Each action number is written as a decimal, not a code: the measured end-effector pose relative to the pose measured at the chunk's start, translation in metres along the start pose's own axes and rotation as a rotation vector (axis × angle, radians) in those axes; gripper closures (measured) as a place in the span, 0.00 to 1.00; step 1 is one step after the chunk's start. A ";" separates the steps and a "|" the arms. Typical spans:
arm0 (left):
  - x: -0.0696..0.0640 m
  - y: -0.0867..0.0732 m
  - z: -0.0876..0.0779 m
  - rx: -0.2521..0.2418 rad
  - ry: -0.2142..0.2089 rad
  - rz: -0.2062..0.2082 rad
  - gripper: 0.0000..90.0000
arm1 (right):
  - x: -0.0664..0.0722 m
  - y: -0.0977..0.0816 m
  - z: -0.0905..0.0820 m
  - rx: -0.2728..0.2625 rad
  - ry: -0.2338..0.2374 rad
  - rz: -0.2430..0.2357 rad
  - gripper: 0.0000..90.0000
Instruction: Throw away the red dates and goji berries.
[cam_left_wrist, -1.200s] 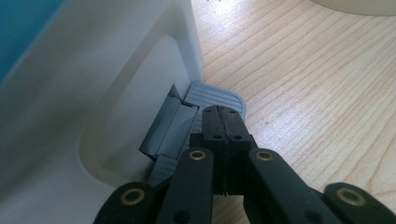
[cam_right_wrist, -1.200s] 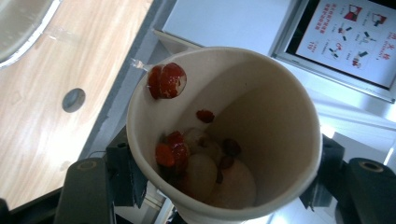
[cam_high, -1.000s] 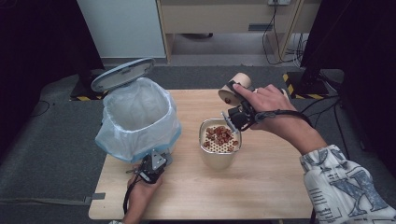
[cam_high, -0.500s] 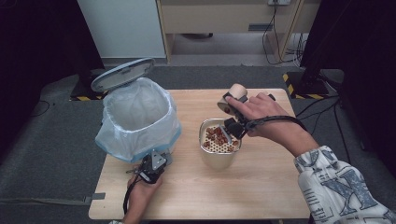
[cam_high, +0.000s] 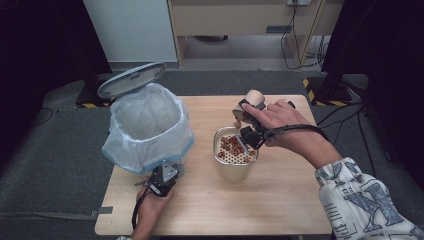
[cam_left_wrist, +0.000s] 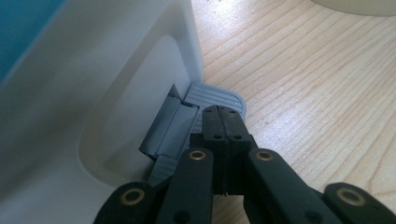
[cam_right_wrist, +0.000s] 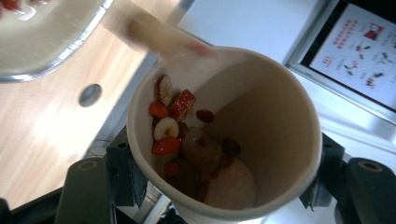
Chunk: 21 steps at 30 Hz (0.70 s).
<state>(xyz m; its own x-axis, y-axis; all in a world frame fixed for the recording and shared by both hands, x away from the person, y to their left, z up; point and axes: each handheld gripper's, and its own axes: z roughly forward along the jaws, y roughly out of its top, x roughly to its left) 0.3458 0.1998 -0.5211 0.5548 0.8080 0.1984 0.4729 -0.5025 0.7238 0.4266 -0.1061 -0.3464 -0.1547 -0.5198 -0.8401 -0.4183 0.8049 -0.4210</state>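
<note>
Right claw (cam_high: 248, 121) is clamping tilted beige paper cup (cam_high: 249, 101) of fruit bits at frame centre, above strainer pot (cam_high: 235, 159); left claw (cam_left_wrist: 223, 122) is pressed together on grey bin pedal (cam_left_wrist: 215, 95).

Paper cup (cam_high: 251, 101) tipped over strainer pot (cam_high: 235, 159)

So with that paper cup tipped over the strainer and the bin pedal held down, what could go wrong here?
1. The tan paper cup, clamped in the right gripper, holds damp fruit slices clinging to its wall; some may stay stuck or drop beside the perforated metal strainer.
2. The left gripper, shut, presses only the edge of the white bin's grey pedal; it could slip off and the grey lid might fall shut.
</note>
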 end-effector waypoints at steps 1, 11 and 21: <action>0.000 0.000 0.000 0.001 0.000 0.000 1.00 | -0.004 -0.002 -0.001 0.008 -0.011 0.011 0.36; 0.000 0.000 0.000 0.000 0.001 -0.001 1.00 | 0.001 -0.005 -0.002 0.009 0.014 0.034 0.36; 0.000 0.000 0.000 -0.001 0.000 -0.002 1.00 | -0.001 -0.012 0.000 -0.038 0.015 0.173 0.36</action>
<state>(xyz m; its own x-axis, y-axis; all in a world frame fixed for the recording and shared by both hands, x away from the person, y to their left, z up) 0.3455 0.1997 -0.5212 0.5539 0.8088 0.1975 0.4733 -0.5011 0.7245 0.4319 -0.1156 -0.3404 -0.2406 -0.3789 -0.8936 -0.4174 0.8716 -0.2571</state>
